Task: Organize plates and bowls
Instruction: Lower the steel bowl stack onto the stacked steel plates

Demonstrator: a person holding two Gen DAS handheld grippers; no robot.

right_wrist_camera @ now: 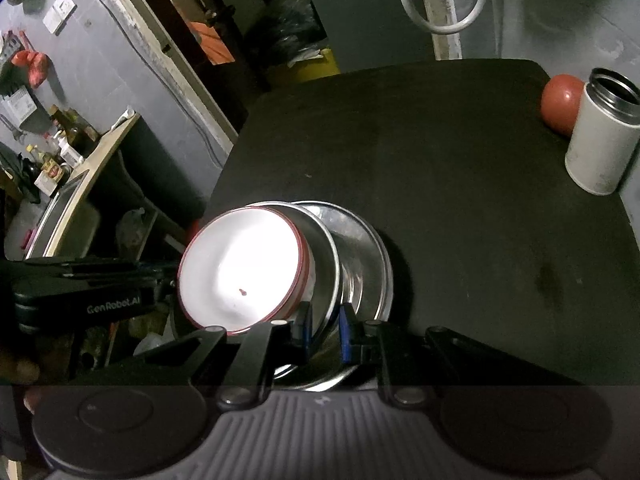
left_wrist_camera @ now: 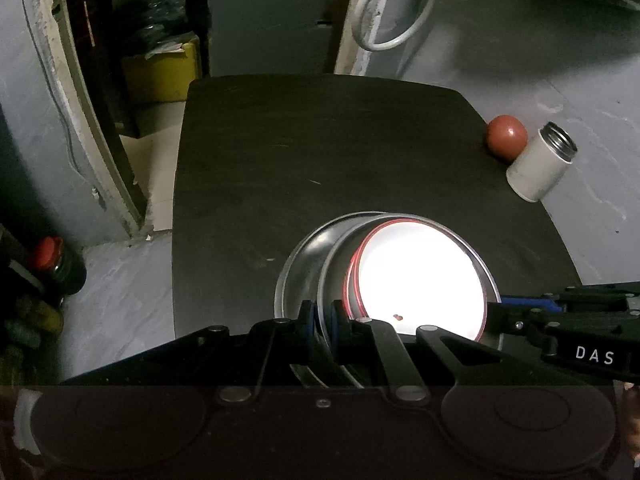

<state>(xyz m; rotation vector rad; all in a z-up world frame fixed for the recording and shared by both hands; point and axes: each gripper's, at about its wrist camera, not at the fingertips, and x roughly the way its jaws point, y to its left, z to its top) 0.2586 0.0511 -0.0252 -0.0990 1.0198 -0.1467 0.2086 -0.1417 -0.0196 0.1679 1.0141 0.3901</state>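
A white bowl with a red rim was seen nested inside a steel bowl, which in turn sat in a wider steel plate on the near part of the dark worktop. The left tongs were closed on the steel bowl's rim, one blue pad on each side of its wall. The right tongs were likewise clamped on the steel bowl's rim from the opposite side. Whether the stack was lifted or resting could not be told. A white canister and a red ball were seen touching, well apart, at the worktop's far right edge.
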